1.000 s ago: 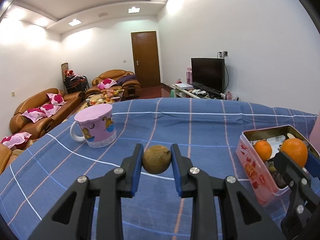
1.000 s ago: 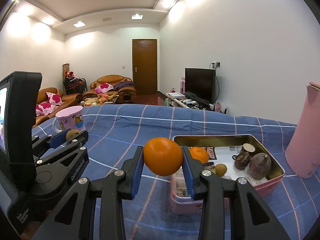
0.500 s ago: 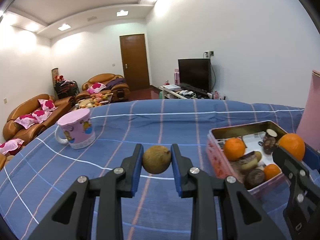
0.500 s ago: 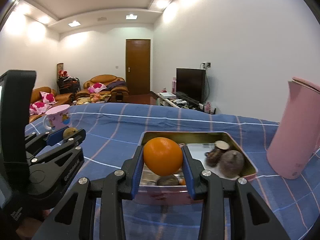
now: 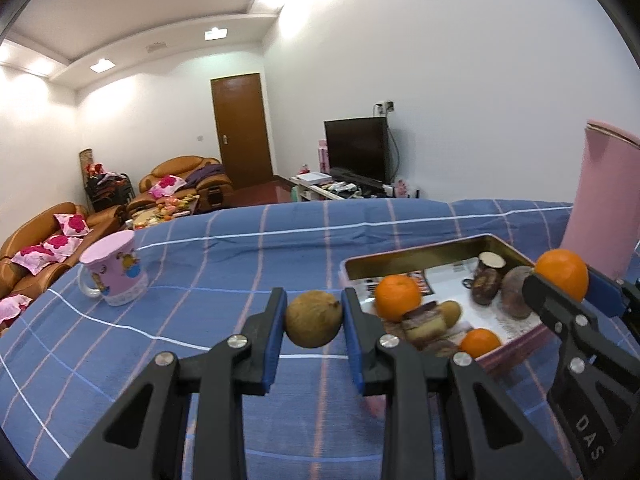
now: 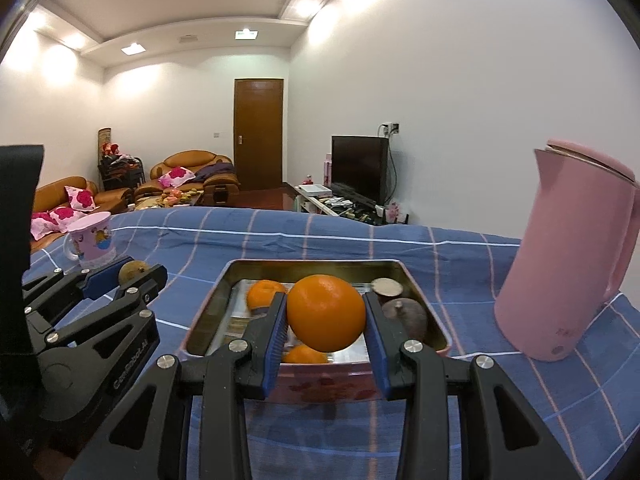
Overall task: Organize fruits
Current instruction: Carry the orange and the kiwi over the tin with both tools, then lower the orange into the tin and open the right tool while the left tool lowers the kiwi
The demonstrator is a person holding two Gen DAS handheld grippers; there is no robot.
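Both grippers moved twd pink tin (image 6: 424,312) since 1 s ago. Right gripper (image 6: 326,314) clamped on big orange (image 6: 326,312), above tin w/ 2 oranges. Left gripper (image 5: 314,320) clamped on brown fruit (image 5: 314,319), tin just right of it.

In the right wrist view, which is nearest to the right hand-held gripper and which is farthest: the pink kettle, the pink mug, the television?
From the right hand-held gripper:
1. Pink kettle, at the right on the cloth.
2. Pink mug, far left, near the table's edge.
3. Television, across the room by the wall.
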